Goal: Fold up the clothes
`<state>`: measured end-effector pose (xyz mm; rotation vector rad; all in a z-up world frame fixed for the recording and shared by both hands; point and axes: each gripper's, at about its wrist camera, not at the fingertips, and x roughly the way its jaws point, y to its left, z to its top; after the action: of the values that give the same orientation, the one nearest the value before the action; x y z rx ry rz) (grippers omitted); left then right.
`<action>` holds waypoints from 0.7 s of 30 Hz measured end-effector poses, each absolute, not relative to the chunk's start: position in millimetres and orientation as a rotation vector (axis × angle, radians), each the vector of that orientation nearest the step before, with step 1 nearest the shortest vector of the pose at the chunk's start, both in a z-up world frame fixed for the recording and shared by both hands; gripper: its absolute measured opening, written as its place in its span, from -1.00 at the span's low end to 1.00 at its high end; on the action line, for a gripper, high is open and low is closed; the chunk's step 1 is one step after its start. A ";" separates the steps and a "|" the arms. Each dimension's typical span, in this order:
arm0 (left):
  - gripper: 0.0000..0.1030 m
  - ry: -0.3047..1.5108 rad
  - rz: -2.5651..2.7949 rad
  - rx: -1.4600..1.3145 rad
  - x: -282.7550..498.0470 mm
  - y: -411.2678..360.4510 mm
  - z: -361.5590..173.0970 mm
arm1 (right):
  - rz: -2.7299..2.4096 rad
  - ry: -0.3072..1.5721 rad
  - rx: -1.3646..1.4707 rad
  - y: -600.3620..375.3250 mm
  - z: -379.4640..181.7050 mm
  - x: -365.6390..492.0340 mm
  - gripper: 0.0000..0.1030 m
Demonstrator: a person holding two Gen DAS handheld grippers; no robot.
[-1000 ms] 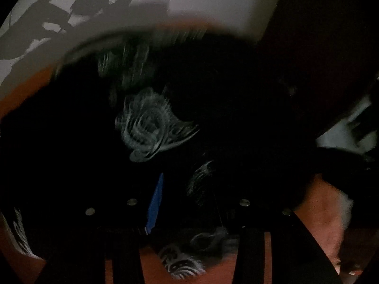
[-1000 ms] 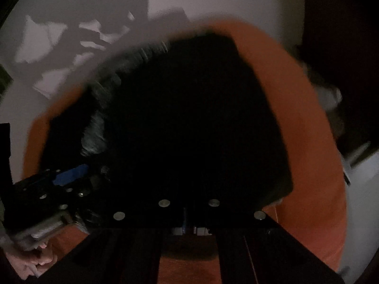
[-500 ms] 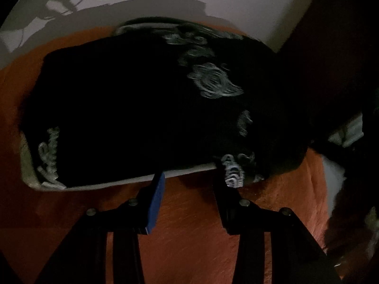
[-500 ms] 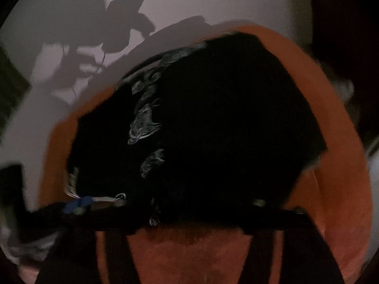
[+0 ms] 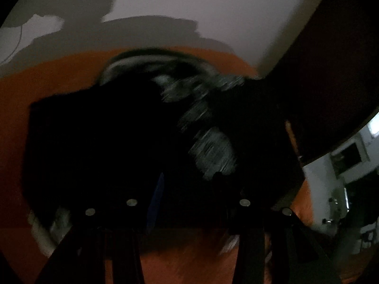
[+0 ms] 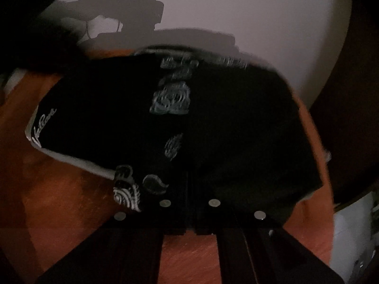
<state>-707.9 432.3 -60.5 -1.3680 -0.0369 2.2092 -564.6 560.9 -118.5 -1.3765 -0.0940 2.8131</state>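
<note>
A black garment (image 6: 99, 108) with pale swirl prints lies folded on an orange cloth surface (image 6: 59, 201), against a pale wall (image 6: 236, 11). In the right wrist view it spreads just ahead of the right gripper (image 6: 190, 189), whose jaws are closed together over its near edge; whether any cloth is pinched there cannot be told in the dark. Its long axis runs left to right across that view, a pale hem showing along its near left edge. In the blurred left wrist view the garment fills the space ahead of the left gripper (image 5: 189, 189), whose jaws stand partly apart; its near edge sits between them, a grip being unclear.
</note>
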 end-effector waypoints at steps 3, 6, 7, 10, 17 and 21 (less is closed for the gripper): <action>-0.12 0.042 2.199 -1.321 -737.6 487.7 -61.5 | 2.860 0.004 -1.426 569.8 -121.6 -565.0 -0.83; -0.11 0.198 2.194 -1.273 -752.7 542.5 -75.1 | 2.899 0.106 -1.331 599.1 -103.5 -544.6 -0.82; -0.11 0.268 2.195 -1.281 -756.1 558.0 -84.5 | 2.870 0.139 -1.325 613.1 -103.2 -542.6 -0.82; -0.07 0.433 2.203 -1.372 -770.7 585.9 -120.7 | 2.794 0.250 -1.311 658.2 -110.7 -542.4 -0.82; -0.06 0.268 2.330 -1.464 -803.9 557.3 -114.6 | 2.429 0.518 -1.418 765.3 -158.9 -555.8 -0.82; -0.07 0.176 2.291 -1.433 -788.6 549.4 -97.9 | 2.547 0.709 -1.219 787.4 -121.8 -545.1 -0.82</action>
<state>-788.6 549.4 -97.9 -1.4331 0.1764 2.2912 -545.1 787.4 -121.8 -1.2188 0.7090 2.5470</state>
